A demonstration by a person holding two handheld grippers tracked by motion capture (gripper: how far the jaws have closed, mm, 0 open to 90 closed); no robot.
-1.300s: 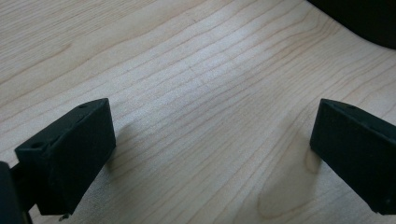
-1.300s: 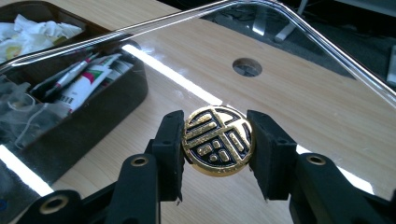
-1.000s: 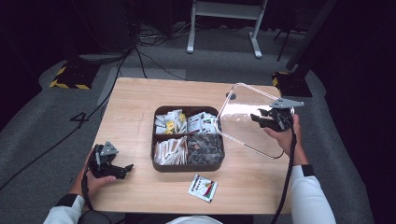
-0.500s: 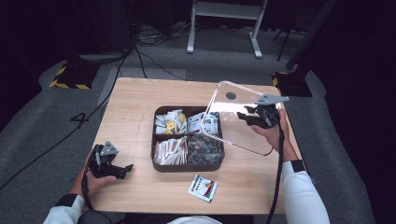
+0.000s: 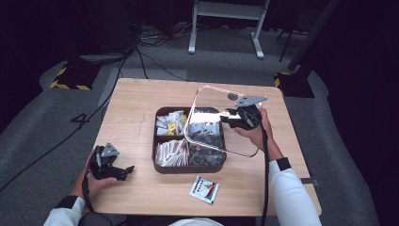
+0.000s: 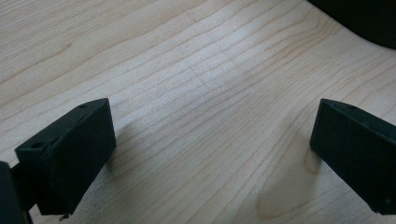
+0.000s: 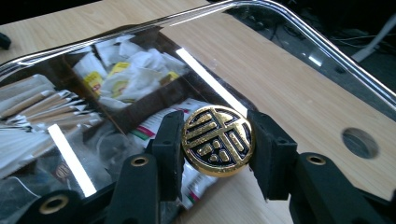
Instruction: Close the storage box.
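Right gripper view: the right hand-held gripper (image 7: 217, 140) clamps the gold-and-black knob (image 7: 218, 140) of a clear lid (image 5: 211, 123), held tilted above the right half of the brown box (image 5: 162, 165) of sachets. Pinched by one round knob, the lid could swivel, slip, or catch the box rim. The left hand-held gripper (image 6: 210, 158) rests released on the worktop (image 5: 136, 103).

Dim room, grey carpet, one lit wood table.

Light-wood table (image 5: 141, 108) w/ rounded corners, lit from above; surroundings dark. Grey carpet floor (image 5: 42, 127). White metal stand legs (image 5: 226, 23) at back, black cables (image 5: 141, 47) across floor nr it. Yellow-black striped blocks (image 5: 70, 77) at table's far left & far right (image 5: 287, 82). Walls too dark to tell.
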